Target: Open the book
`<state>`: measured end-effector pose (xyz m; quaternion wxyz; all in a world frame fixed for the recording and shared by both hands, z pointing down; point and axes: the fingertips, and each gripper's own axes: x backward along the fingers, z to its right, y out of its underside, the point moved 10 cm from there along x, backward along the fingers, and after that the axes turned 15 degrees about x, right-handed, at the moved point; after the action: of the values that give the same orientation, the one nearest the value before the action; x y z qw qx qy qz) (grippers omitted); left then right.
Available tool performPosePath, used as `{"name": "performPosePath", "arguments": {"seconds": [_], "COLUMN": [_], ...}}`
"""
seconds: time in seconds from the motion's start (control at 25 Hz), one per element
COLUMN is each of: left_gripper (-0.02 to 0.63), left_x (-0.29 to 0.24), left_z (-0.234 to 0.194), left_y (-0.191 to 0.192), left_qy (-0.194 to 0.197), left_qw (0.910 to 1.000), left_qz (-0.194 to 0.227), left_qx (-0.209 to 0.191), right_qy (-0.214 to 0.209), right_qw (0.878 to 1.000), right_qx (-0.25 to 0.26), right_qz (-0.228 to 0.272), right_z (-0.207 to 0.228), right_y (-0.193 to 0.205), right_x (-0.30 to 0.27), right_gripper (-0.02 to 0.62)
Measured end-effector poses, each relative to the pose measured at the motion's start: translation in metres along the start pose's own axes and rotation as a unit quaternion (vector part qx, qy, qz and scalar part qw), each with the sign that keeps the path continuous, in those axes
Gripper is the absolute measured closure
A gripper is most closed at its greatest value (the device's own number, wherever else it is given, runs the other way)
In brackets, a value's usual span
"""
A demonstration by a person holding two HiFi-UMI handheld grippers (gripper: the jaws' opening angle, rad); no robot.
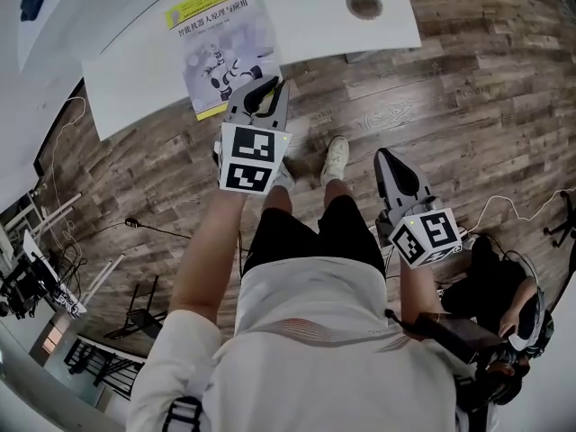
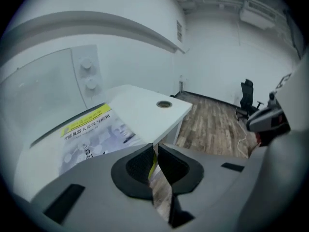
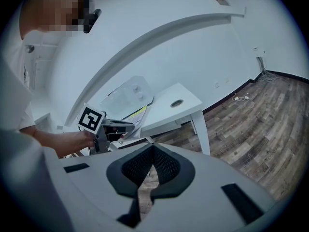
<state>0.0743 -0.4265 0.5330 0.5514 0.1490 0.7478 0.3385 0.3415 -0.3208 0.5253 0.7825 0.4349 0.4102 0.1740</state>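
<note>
Closed book (image 1: 220, 48) (yellow-banded cover) lies on white surface (image 1: 306, 7); left hand-held gripper (image 1: 268, 88) pinches its near corner; right hand-held gripper (image 3: 152, 148) is clenched, empty.

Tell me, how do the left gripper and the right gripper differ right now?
The left gripper reaches the book on the table; the right gripper hangs over the floor. The left gripper's jaws pinch the book's edge; the right gripper's jaws meet on nothing. Both have closed jaws.
</note>
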Motion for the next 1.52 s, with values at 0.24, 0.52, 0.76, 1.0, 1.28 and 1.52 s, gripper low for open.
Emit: {"name": "performPosePath", "arguments": {"seconds": [0.24, 0.52, 0.76, 1.0, 1.28, 1.52], "left_gripper": [0.574, 0.578, 0.58, 0.581, 0.583, 0.583], "left_x": [0.034, 0.089, 0.127, 0.157, 0.186, 0.203], "left_z": [-0.021, -0.068, -0.102, -0.138, -0.189, -0.237], "left_y": [-0.017, -0.02, 0.002, 0.016, 0.04, 0.068], "left_qy": [0.037, 0.063, 0.065, 0.105, 0.089, 0.05], "left_qw": [0.9897, 0.928, 0.8536, 0.7637, 0.7224, 0.709], "left_qz": [0.062, 0.151, 0.209, 0.253, 0.29, 0.309], "left_qx": [0.123, 0.335, 0.473, 0.585, 0.621, 0.632], "right_qy": [-0.013, -0.048, -0.062, -0.067, -0.071, -0.075], "right_qw": [1.0, 0.998, 0.997, 0.997, 0.996, 0.996], "right_qx": [0.007, 0.026, 0.037, 0.046, 0.053, 0.057], "right_qz": [0.007, 0.01, 0.009, 0.008, -0.002, -0.013], "right_z": [-0.01, -0.042, -0.064, -0.087, -0.114, -0.137], "right_y": [-0.011, -0.025, -0.039, -0.049, -0.052, -0.051], "right_x": [-0.011, -0.026, -0.039, -0.051, -0.067, -0.083], "right_gripper": [0.6, 0.6, 0.6, 0.6, 0.6, 0.6]}}
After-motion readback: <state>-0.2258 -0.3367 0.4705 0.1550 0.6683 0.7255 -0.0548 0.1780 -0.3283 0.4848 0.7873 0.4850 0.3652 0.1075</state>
